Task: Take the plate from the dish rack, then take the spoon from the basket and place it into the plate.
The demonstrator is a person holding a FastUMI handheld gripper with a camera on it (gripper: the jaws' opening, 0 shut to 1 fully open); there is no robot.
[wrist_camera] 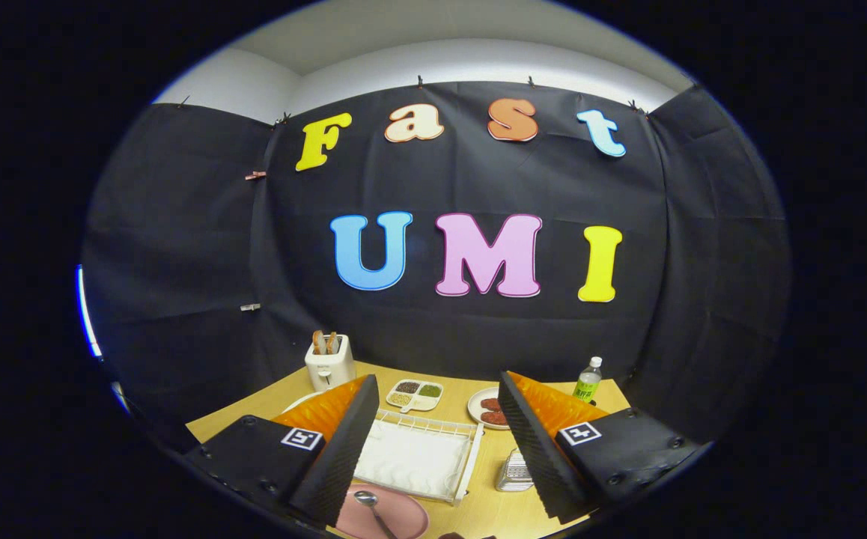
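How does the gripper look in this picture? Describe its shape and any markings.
The gripper has two wedge-shaped fingers with ribbed inner faces. Each sits on a dark block body with visible screws, and each block carries a small square black-and-white marker. No cables show.

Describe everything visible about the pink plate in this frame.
The pink plate is round, smooth and matte, lying flat on the wooden table just in front of the white dish rack. A metal spoon rests in it, bowl up. It sits low between the open gripper fingers, partly cut off; neither finger touches it.
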